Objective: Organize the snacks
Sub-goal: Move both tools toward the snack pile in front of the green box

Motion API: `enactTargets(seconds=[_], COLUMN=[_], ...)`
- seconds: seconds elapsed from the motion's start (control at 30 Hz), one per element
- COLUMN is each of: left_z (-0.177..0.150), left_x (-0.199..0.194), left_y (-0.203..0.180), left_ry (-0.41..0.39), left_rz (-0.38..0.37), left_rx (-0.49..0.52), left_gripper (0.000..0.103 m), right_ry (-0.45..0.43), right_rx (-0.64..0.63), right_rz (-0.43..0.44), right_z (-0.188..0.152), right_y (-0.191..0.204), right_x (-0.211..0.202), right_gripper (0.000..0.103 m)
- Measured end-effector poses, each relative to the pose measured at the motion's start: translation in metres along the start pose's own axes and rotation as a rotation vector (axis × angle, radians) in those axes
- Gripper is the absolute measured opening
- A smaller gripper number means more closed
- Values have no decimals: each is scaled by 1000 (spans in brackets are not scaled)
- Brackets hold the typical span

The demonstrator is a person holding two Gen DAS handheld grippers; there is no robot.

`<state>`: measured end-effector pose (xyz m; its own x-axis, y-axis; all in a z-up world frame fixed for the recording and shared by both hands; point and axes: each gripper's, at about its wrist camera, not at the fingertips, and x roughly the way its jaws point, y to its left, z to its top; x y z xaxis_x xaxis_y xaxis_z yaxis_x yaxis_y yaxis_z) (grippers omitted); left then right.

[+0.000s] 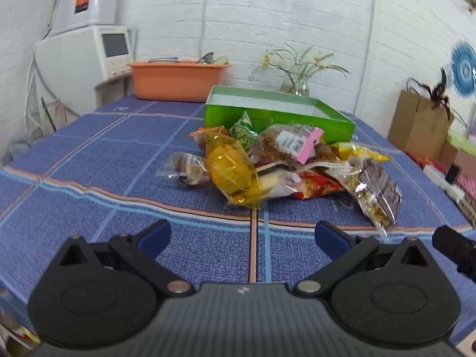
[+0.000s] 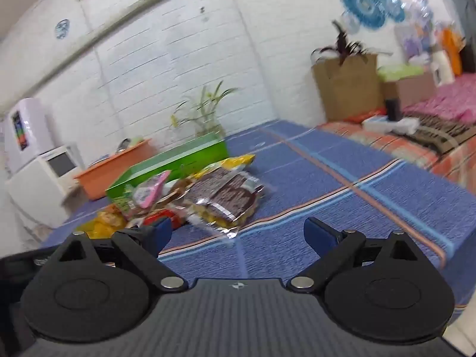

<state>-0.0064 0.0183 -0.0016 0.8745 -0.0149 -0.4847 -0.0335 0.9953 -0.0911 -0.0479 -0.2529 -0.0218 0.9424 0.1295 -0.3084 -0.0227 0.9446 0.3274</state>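
A pile of snack bags (image 1: pixel 279 163) sits near the middle of the tabletop (image 1: pixel 89 154), which has a blue checked cloth on it. Just behind the pile, toward the far edge, is a green box (image 1: pixel 276 113) with no lid. A yellow bag (image 1: pixel 232 172) lies at the front of the pile, and a brown and clear bag (image 1: pixel 377 193) lies on its right side. An orange tub (image 1: pixel 175 80) stands at the far edge, by the white wall. The left gripper (image 1: pixel 244 238) hangs over the near edge with its blue fingers wide apart and nothing in them. The right gripper (image 2: pixel 238 232) is wide open too and holds nothing.
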Motion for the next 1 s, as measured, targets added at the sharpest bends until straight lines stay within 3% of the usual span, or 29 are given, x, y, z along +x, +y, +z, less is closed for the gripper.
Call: enactTargets(seconds=[0.2,0.4,0.63,0.8,1.0], left_z=[1,0,-2,-4,-4], left_x=[6,7,7,6,6], left_y=[2,1,-5,-12,-15], left_ry=[45,58,62,62,55], left_rz=[-8,-6,-10,-1,15], left_rx=[7,21,53,96,112], left_gripper=[103,103,103,103,103], right_ry=[19,3,60,44,52], right_rx=[-152,-131,-158,-180,-216], right_rz=[-110,-108,-133,-224,-210], right_z=[-5,-6,-7,-9,-10], right_y=[13,12,16,20,20], right_x=[1,-2,5,6,6], right_gripper=[103,103,103,103,103])
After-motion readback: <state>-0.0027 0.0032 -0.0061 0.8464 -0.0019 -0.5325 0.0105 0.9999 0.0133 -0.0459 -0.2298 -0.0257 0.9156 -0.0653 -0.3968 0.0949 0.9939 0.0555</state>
